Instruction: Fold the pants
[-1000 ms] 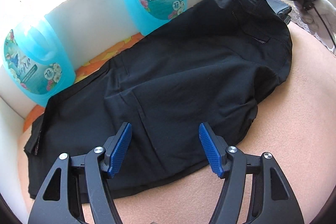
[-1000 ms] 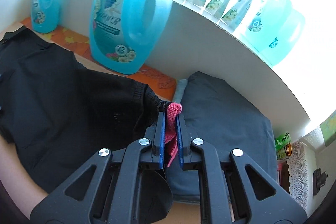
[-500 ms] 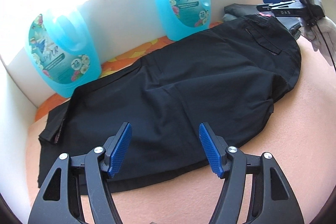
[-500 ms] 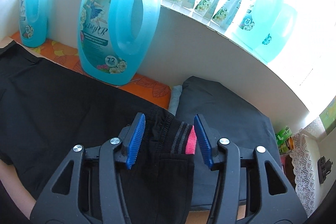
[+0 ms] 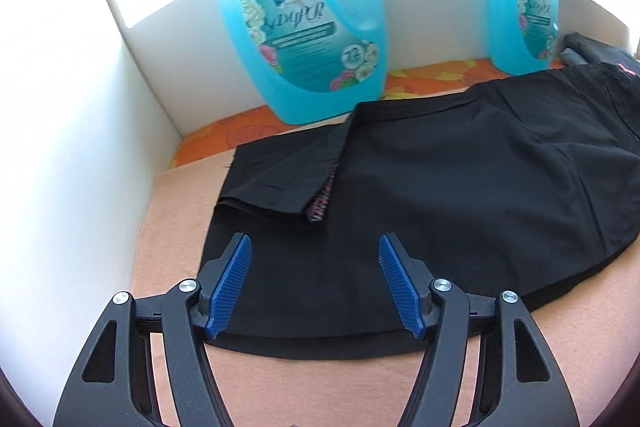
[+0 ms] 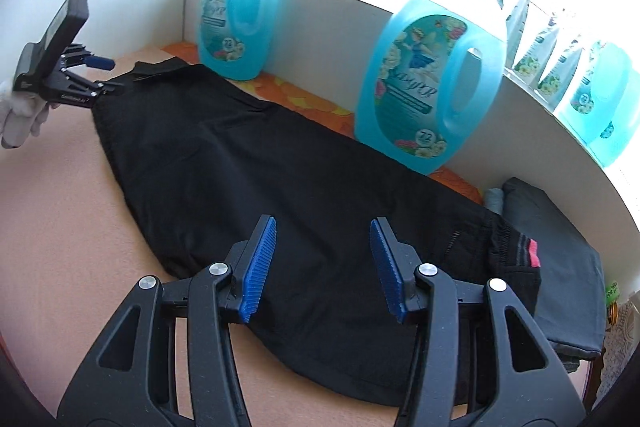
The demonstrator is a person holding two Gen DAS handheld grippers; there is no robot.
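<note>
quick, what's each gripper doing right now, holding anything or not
Left gripper: open, holding nothing, over the leg end of the black pants.
Right gripper: open, jaws just opened, nothing between them.

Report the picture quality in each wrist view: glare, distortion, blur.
Left wrist view: window light blows out the top; fisheye bends the white wall; black pants show little fold detail; near fingers sharp. Right wrist view: upper right washed out behind the pouches; nearer blue bottle slightly soft; edges bowed, corners dark.
</note>
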